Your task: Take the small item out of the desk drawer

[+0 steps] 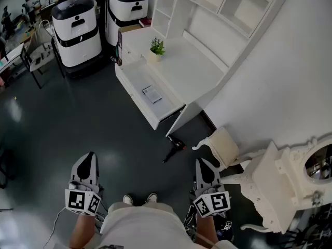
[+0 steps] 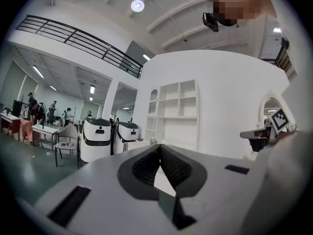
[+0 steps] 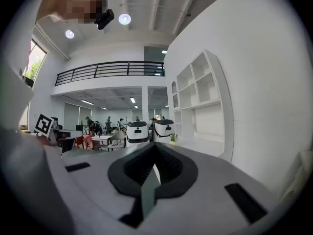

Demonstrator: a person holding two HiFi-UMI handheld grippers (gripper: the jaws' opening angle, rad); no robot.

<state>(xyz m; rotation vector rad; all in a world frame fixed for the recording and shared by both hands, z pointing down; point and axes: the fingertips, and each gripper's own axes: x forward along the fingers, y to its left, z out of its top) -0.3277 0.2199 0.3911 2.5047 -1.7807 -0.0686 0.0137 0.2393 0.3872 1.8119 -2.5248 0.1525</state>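
The white desk (image 1: 192,66) stands ahead of me, and its drawer (image 1: 136,79) is pulled out toward the dark floor. A small flat printed item (image 1: 152,94) lies inside the drawer. Both grippers hang low near my body, far short of the desk. My left gripper (image 1: 89,158) is at the lower left, and my right gripper (image 1: 202,163) is at the lower right. In the left gripper view, the left gripper (image 2: 160,149) has its dark jaws together with nothing held. The right gripper (image 3: 155,148) looks the same in the right gripper view.
A small potted plant (image 1: 156,46) sits on the desktop below white shelves (image 1: 223,4). Two white-and-black machines (image 1: 77,27) stand at the back left. A black object (image 1: 175,145) lies on the floor by the desk. A white chair (image 1: 224,147) and an ornate dresser (image 1: 275,180) are to the right.
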